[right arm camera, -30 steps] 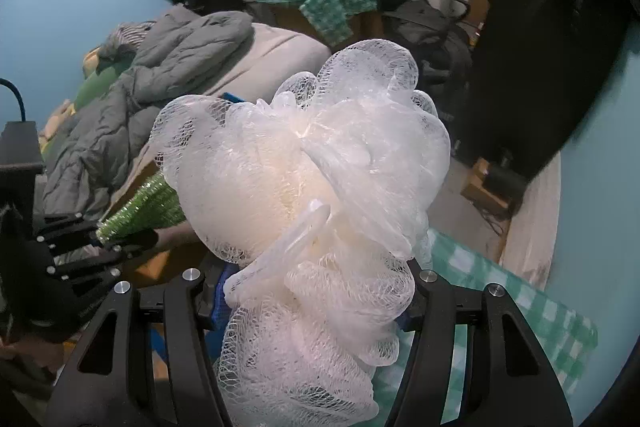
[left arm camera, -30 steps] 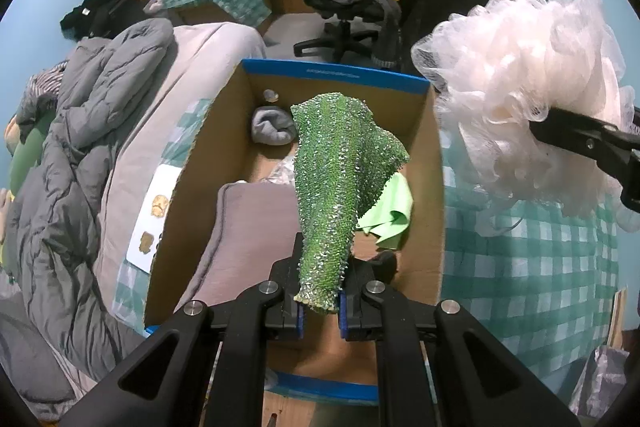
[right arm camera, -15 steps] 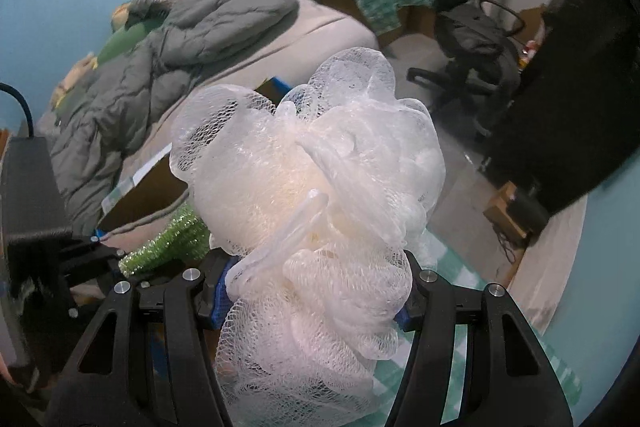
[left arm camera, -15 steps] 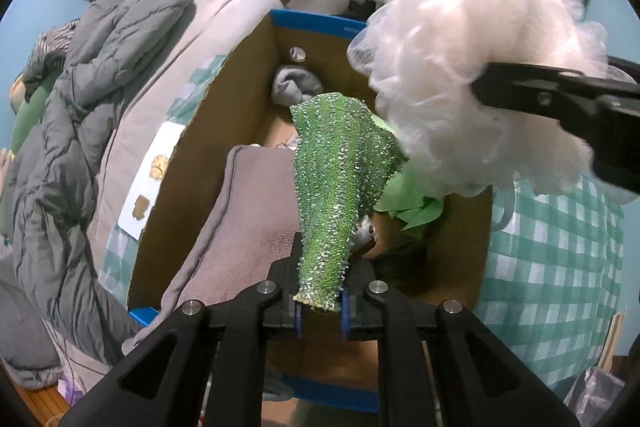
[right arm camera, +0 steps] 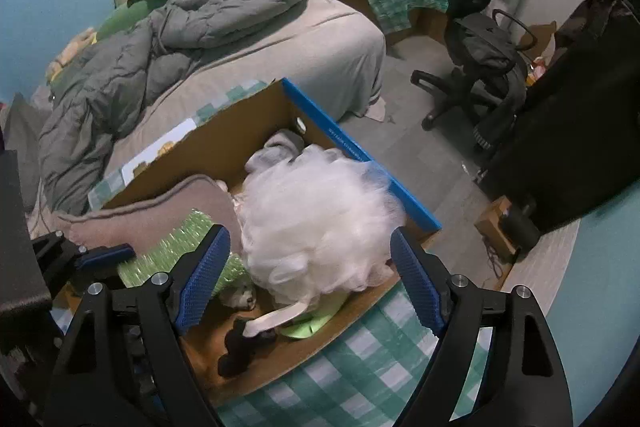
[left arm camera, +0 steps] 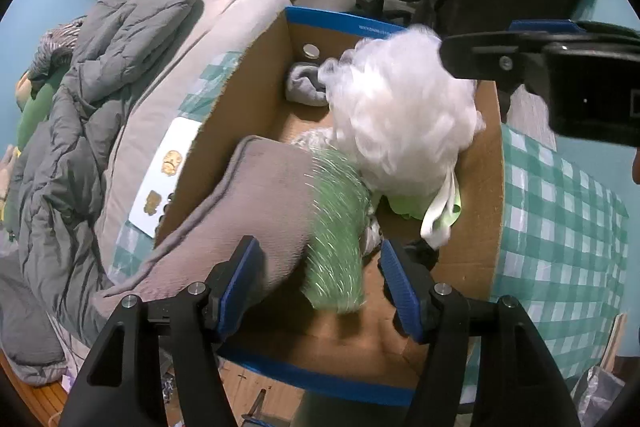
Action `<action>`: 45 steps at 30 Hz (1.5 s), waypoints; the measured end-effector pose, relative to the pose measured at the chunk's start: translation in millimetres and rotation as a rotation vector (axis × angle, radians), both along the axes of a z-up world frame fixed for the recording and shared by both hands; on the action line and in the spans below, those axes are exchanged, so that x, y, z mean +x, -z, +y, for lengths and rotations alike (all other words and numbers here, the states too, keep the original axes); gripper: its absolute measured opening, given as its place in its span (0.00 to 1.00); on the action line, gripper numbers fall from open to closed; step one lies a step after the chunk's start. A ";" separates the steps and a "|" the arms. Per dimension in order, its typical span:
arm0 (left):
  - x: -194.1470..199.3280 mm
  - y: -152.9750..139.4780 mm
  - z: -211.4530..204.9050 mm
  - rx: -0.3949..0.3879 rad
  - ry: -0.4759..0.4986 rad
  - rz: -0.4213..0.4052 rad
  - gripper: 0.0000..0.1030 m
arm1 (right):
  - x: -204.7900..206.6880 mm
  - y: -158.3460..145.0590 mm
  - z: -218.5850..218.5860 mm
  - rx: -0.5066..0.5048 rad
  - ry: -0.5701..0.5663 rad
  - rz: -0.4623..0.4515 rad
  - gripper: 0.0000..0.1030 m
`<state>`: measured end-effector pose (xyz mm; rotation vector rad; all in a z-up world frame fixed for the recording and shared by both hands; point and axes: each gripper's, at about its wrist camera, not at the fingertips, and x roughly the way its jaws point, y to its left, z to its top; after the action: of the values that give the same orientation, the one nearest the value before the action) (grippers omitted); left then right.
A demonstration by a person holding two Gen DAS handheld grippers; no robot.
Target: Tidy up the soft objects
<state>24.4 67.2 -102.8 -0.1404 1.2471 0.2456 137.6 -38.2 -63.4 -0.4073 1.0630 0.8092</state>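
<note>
A cardboard box (left arm camera: 248,91) with blue rims (right arm camera: 360,151) stands on a green checked cloth. My left gripper (left arm camera: 316,291) is open above its near end; a blurred green sparkly cloth (left arm camera: 336,227) is loose between the jaws, over a grey cushion (left arm camera: 256,199). My right gripper (right arm camera: 308,275) is open above the box; the white mesh bath pouf (right arm camera: 316,231) is loose between its jaws, inside the box. The pouf also shows in the left wrist view (left arm camera: 400,123). A light green cloth (left arm camera: 440,211), a grey sock (left arm camera: 304,87) and a black item (right arm camera: 240,343) lie in the box.
A bed with a grey duvet (right arm camera: 168,39) lies left of the box. A black office chair (right arm camera: 476,47) stands on the floor beyond. The green checked cloth (left arm camera: 560,227) spreads right of the box. A dark hanging garment (right arm camera: 580,107) is at the right.
Both grippers have opened. The green sparkly cloth has left the left jaws and drops into the box. The pouf has left the right jaws and sits in the box.
</note>
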 end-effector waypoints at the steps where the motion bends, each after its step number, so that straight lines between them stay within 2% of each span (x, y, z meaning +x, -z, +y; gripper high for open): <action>1: -0.5 -2.0 0.7 0.003 -0.003 -0.002 0.63 | 0.5 -1.0 -1.7 0.000 0.007 0.002 0.80; 15: -6.3 -33.7 11.6 0.017 -0.039 -0.049 0.64 | -18.6 -15.8 -34.1 0.019 0.098 0.026 0.80; 19: -9.3 -41.5 6.9 0.036 -0.020 -0.066 0.74 | -24.6 -21.2 -45.2 0.028 0.124 0.021 0.80; 30: -13.1 -65.7 -6.8 0.098 0.041 -0.109 0.80 | -38.0 -39.3 -79.2 0.041 0.216 0.005 0.81; 32: -14.9 -70.6 -8.7 0.101 0.043 -0.114 0.84 | -40.2 -42.1 -85.5 0.048 0.235 0.012 0.81; 35: -18.2 -76.6 -12.5 0.123 0.046 -0.134 0.84 | -44.6 -47.0 -95.1 0.058 0.266 0.012 0.81; 40: -21.0 -81.8 -18.2 0.117 0.055 -0.151 0.84 | -52.0 -53.9 -107.5 0.066 0.304 0.000 0.81; 45: -21.0 -81.4 -20.7 0.134 0.052 -0.128 0.84 | -57.3 -54.2 -121.7 0.061 0.354 -0.009 0.81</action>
<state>3.4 46.5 -21.4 -0.0083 1.1023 0.2702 80.3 -159.9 -9.2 -0.1627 1.0612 0.5218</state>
